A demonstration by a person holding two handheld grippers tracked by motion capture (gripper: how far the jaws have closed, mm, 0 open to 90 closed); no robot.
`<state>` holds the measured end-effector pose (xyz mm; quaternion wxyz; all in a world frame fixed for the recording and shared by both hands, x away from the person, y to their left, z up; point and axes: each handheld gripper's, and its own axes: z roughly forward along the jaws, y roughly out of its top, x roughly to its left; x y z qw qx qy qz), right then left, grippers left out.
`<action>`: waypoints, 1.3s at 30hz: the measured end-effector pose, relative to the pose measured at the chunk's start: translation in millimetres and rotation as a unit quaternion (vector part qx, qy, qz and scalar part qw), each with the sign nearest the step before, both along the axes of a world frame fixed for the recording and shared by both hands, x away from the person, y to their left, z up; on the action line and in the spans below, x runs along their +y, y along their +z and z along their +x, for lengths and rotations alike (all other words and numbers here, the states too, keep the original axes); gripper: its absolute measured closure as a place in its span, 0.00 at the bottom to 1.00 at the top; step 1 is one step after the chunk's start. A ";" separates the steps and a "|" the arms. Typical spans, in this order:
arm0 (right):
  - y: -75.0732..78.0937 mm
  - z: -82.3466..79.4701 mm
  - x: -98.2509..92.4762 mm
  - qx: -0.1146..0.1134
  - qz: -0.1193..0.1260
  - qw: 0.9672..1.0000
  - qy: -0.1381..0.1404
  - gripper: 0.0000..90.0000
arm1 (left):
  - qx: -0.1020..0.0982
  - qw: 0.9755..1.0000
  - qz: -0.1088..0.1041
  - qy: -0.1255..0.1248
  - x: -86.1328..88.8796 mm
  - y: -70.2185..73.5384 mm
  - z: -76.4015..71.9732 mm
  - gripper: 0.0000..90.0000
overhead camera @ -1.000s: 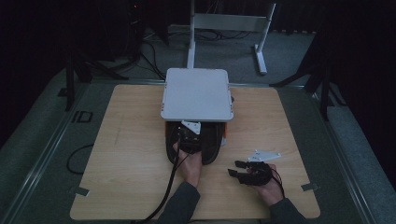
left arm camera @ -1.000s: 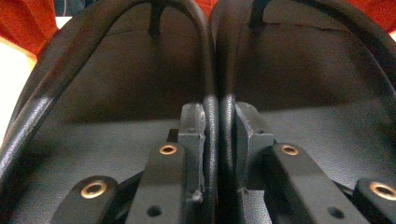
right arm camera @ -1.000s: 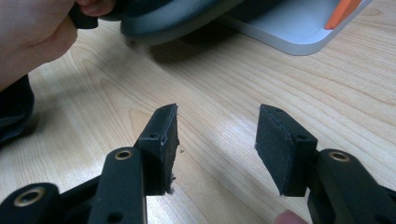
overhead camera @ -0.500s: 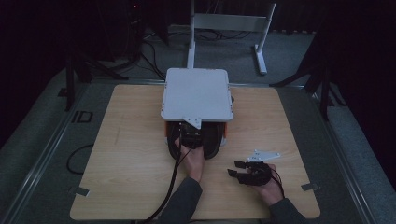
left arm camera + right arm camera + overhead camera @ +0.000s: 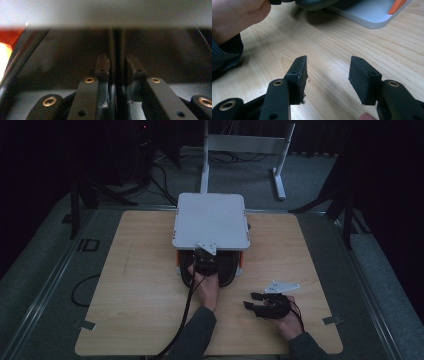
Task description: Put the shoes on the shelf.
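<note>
A white flat-topped box (image 5: pixel 210 220) with orange corners stands at the far middle of the wooden table (image 5: pixel 135 285). A black round part (image 5: pixel 227 270) sticks out from under its near edge. My left gripper (image 5: pixel 204 257) reaches into that part just below the box's edge. In the left gripper view its jaws (image 5: pixel 117 62) stand close together, shut on a thin dark upright rib. My right gripper (image 5: pixel 250 300) rests on the table at the front right, pointing left. Its jaws (image 5: pixel 328 75) are open over bare wood with nothing between them.
The box's white base (image 5: pixel 367 15) and an orange corner (image 5: pixel 397 5) lie just beyond my right gripper. The left hand (image 5: pixel 237 15) is close on its left. A white stand (image 5: pixel 245 142) rises behind the table. A black cable (image 5: pixel 182 320) trails back from my left gripper.
My left gripper has edged slightly away from the person toward the white box, and the black round part with it. My right gripper has stayed put.
</note>
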<state>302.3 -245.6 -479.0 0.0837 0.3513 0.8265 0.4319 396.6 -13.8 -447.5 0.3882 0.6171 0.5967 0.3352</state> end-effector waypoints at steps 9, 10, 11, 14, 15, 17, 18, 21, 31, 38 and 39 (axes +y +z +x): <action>0.0 0.2 0.3 0.000 0.000 1.000 0.000 0.54 | -0.006 1.000 0.003 0.003 -1.3 0.0 4.9 0.82; 0.0 0.2 0.2 0.000 0.000 1.000 0.000 0.54 | -0.008 1.000 0.003 0.004 -1.4 0.1 5.6 0.82; 0.0 0.3 0.1 0.000 0.000 1.000 0.000 0.54 | -0.011 1.000 0.002 0.005 -1.8 0.3 6.4 0.82; 0.1 0.3 -0.3 0.000 0.001 1.000 0.000 0.54 | -0.014 1.000 0.003 0.007 -2.3 1.7 8.2 0.82; 0.1 0.4 -0.4 0.000 0.001 1.000 0.000 0.54 | -0.014 1.000 0.004 0.008 -2.6 2.3 8.9 0.82; 0.2 0.3 -0.5 -0.001 0.001 1.000 -0.001 0.54 | -0.017 1.000 0.005 0.008 -3.1 3.1 10.0 0.82; 0.3 0.2 -0.6 -0.001 0.001 1.000 -0.001 0.54 | -0.019 1.000 0.005 0.010 -3.6 3.5 10.3 0.82; 0.4 0.2 -0.5 -0.001 0.001 1.000 -0.001 0.54 | -0.023 1.000 0.003 0.011 -3.7 4.3 11.6 0.82; 0.4 0.2 -0.5 -0.001 0.001 1.000 -0.001 0.54 | -0.031 0.999 0.004 0.013 -4.4 7.0 15.7 0.81; 0.6 0.1 -0.7 -0.002 0.002 1.000 -0.001 0.54 | -0.039 0.999 0.004 0.020 -5.7 9.4 18.5 0.81; 0.5 0.0 -0.6 -0.001 0.001 1.000 -0.001 0.54 | -0.040 0.999 0.003 0.021 -6.3 9.0 19.2 0.81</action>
